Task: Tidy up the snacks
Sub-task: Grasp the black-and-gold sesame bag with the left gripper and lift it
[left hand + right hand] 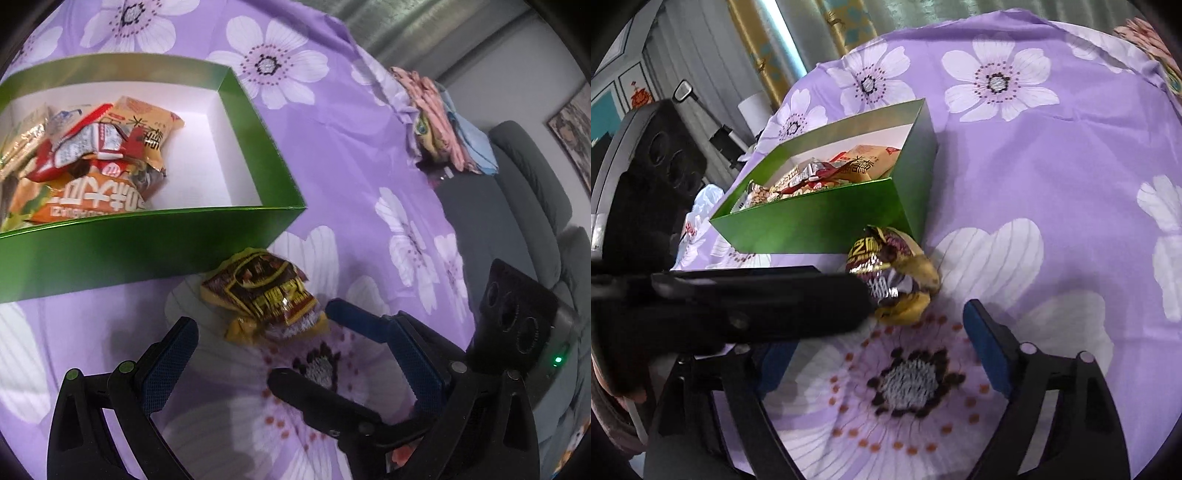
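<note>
Snacks are mostly sitting inside the green box (pixel 147 240) already, and I am judging one brown-and-yellow packet (pixel 264 295) as the piece left, lying on the purple flowered cloth (pixel 332 155) just beside the box's near wall. At lower centre of the left wrist view, my left gripper (pixel 258 325) is standing spread with nothing pinched. The right gripper (pixel 882 317) is gaping too, packet ahead of its tips. Only the left view is showing the box floor half bare; only the right is showing curtains (pixel 798 37) far behind.

Soft daylight, faint shadows, mild motion blur, strong fisheye bending with dark corners.
</note>
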The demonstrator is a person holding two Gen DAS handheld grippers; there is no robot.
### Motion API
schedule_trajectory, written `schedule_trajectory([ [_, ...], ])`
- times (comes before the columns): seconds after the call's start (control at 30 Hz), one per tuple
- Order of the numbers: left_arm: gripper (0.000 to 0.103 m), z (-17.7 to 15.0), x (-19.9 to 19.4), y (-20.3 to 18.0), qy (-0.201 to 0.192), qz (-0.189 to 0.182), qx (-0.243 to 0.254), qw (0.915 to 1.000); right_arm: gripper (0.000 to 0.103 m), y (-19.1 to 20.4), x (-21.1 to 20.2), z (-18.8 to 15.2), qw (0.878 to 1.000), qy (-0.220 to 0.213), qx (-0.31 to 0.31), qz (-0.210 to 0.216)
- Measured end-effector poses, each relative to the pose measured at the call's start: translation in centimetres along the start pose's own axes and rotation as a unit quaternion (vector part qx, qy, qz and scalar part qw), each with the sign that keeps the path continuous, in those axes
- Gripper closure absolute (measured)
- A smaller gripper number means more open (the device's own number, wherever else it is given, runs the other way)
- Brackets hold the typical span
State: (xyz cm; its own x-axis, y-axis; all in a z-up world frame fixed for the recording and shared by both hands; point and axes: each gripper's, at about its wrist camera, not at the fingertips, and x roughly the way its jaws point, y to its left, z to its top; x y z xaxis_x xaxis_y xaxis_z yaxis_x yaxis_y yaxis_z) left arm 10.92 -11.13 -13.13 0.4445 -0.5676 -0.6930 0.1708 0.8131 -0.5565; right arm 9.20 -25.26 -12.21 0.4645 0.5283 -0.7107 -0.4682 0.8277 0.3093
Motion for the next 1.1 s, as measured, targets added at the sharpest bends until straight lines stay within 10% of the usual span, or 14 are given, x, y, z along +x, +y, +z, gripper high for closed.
schedule_trajectory([
  [0.53,0.049,0.4,1.1,1.3,0.003,0.004,-0.017,0.9998,0.049,-0.3,2.2,1.3,1.000,0.021,-0.008,0.003],
  [1.1,0.051,-2.6,-5.3,-1.8,-0.039,0.002,0.036,0.9986,0.059,4.1,-3.0,-0.4,0.999,-0.020,-0.041,-0.007],
])
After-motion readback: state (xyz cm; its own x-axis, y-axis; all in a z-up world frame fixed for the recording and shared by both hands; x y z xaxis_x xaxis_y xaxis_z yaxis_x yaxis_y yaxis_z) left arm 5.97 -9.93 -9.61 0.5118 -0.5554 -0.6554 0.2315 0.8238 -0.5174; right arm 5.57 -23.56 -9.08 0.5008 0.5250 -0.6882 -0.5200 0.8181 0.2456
